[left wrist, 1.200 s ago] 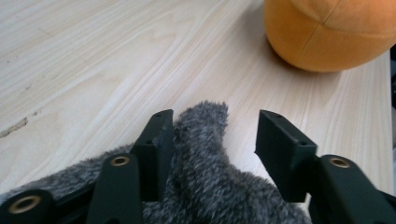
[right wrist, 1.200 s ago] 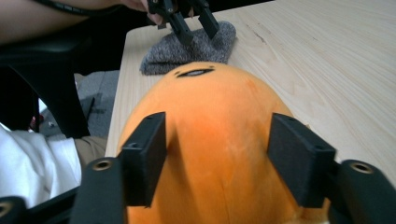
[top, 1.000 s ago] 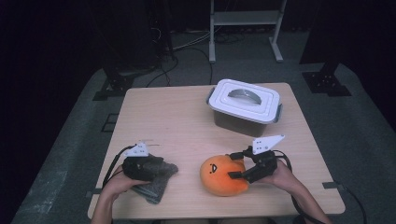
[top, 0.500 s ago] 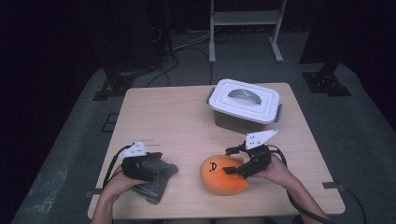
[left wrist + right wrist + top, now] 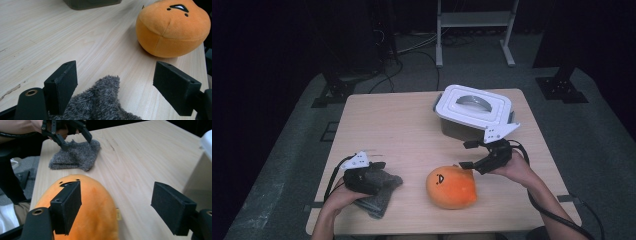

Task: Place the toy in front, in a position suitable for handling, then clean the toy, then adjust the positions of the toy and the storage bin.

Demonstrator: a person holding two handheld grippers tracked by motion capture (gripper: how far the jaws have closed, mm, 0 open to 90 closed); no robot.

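Your left tongs (image 5: 379, 167) have just been opening: jaws apart w/ the grey fuzzy cloth (image 5: 379, 192) between them, pads off it, cloth flat on tabletop (image 5: 402, 130). Right tongs (image 5: 467, 154) also just opened wider, apart, just above the orange plush (image 5: 451, 187), nothing gripped. White-lidded bin (image 5: 473, 111) behind.

Even overhead light brightens the bench (image 5: 402, 130) while the surrounding floor falls into near-black. Shadows are soft and short. The high view is slightly grainy; both gripper views are sharp up close, softening far off.
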